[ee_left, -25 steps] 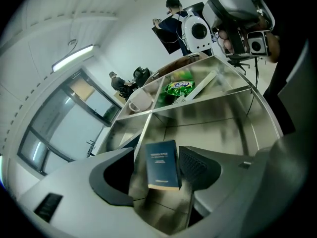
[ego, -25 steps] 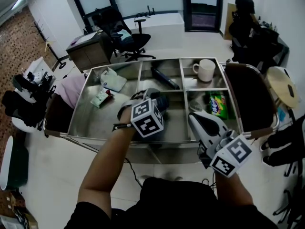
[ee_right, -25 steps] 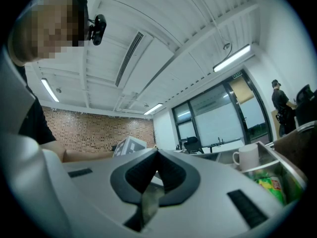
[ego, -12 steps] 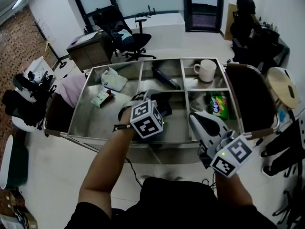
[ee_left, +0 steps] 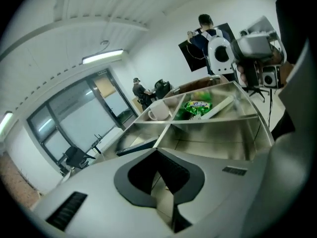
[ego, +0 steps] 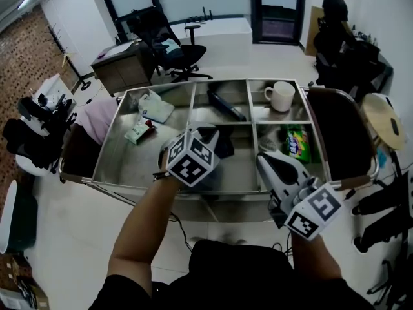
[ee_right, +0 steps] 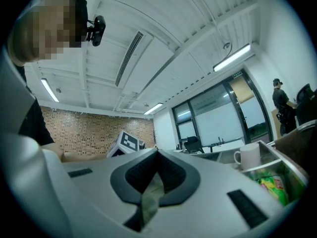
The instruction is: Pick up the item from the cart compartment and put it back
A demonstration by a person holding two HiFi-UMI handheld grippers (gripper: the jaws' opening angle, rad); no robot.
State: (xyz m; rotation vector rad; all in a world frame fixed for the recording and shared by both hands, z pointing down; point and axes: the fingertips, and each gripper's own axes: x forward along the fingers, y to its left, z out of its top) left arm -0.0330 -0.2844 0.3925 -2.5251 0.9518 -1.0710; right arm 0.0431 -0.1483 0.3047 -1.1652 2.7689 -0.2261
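Hovering over the front middle compartment of the cart (ego: 226, 81), my left claw (ee_left: 157, 152) has just snapped its jaws together with nothing between them. It sits higher and more rolled than a second ago. My right claw (ee_right: 156, 152), also closed and empty, has not budged by the near right edge. Just beyond the left claw, the black bar (ego: 224, 105) lies unmoved in the back middle compartment. The green packet (ego: 297, 141) and, farther back, the white mug (ego: 279, 95) stay in the right compartments.

The left gripper (ee_left: 156, 150) has lifted slightly above the cart (ego: 129, 166) and rolled — its fingers (ee_left: 179, 176) have just been closing, now together, nothing between them.
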